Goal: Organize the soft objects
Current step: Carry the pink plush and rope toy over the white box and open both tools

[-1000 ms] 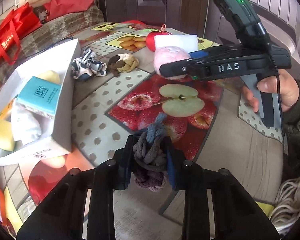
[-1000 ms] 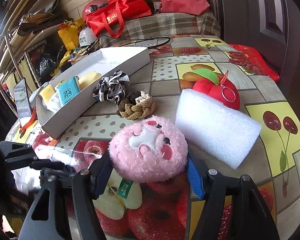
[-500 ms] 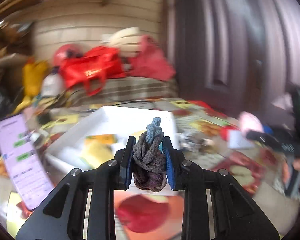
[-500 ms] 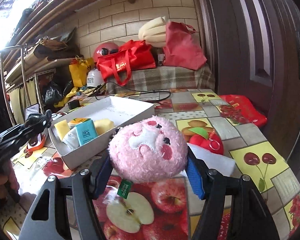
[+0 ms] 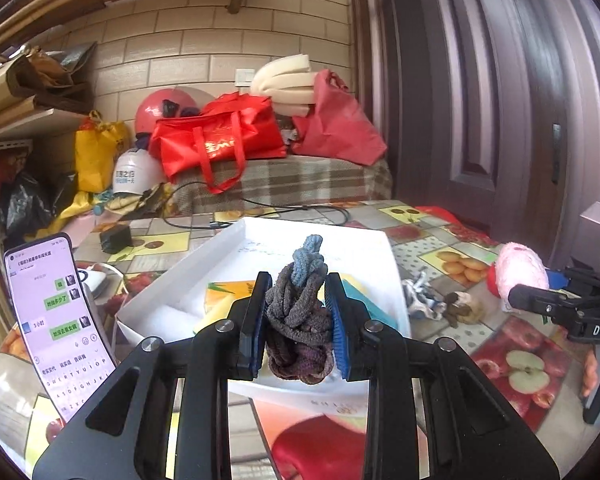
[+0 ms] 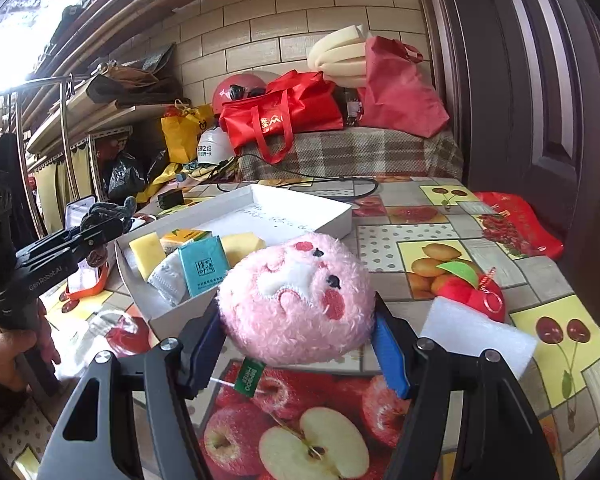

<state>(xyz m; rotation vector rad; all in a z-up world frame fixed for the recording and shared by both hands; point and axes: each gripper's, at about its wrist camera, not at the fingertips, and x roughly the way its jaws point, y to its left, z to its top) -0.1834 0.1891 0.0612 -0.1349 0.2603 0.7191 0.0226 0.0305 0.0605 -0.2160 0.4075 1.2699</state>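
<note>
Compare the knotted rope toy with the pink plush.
The knotted rope toy is dark grey-purple braided cord with a blue tip; the pink plush is fluffy, round, with a stitched face. The rope toy sits narrow between its fingers; the plush bulges wide. Both are gripped, lifted.

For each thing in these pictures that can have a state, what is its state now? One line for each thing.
left gripper: shut on the knotted rope toy, held above the white box.
right gripper: shut on the pink plush, lifted.
white box: open, no lid, partly filled.
phone: screen on, propped upright.
red apple plush: lying on the table.
white foam block: lying flat on the table.
</note>
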